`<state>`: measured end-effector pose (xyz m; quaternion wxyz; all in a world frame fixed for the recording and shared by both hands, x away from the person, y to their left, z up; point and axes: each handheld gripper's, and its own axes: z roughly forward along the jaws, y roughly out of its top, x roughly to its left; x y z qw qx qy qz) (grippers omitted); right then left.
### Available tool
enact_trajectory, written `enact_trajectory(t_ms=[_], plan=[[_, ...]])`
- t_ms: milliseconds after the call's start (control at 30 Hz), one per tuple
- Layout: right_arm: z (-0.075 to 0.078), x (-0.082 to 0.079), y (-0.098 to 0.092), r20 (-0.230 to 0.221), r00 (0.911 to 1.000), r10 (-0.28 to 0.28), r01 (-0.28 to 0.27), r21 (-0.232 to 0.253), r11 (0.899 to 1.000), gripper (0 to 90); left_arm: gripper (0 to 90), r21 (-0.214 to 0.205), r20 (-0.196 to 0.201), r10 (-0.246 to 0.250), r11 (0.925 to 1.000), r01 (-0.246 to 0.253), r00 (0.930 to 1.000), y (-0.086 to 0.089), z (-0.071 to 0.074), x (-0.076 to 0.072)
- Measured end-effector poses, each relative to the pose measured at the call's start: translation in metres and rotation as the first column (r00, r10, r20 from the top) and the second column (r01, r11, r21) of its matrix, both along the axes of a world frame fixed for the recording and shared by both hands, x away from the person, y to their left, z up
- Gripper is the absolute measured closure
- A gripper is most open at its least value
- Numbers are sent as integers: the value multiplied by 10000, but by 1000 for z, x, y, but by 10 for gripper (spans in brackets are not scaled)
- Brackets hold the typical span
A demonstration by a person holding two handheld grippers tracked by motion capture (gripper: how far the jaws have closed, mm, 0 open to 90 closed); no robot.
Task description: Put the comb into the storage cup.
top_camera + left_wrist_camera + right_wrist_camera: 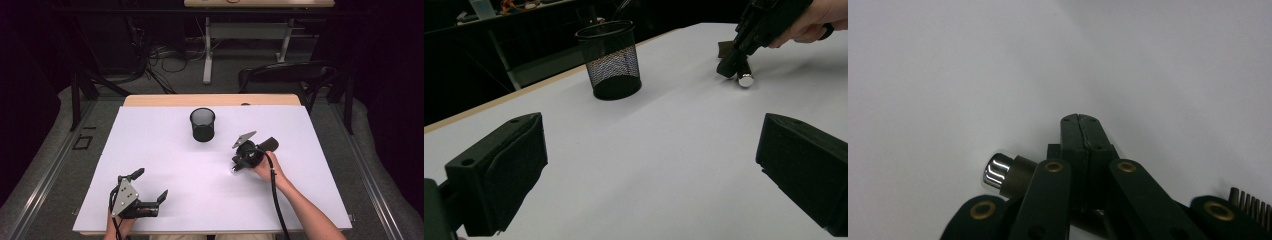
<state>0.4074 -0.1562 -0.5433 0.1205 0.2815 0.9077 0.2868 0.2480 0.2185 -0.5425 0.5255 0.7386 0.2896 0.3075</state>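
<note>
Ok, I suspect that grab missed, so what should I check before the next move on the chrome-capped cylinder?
1. Right claw gripping the chrome-capped cylinder: not ok; the jaws meet with nothing between them and the cylinder sits beside them.
2. Cylinder lying flat on the table: cannot tell.
3. Mesh cup upright: ok.
4. Table between cylinder and cup free of obstacles: ok.
5. Left claw open and well apart from the cylinder: ok.
</note>
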Motion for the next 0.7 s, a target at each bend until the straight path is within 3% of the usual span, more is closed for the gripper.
enact_trajectory(t_ms=[700], plan=[[5,-19,-18,-160,9998,142,-144,-163,9998,900,0,31,0,18,10000,-18,10000,0,0,0]])
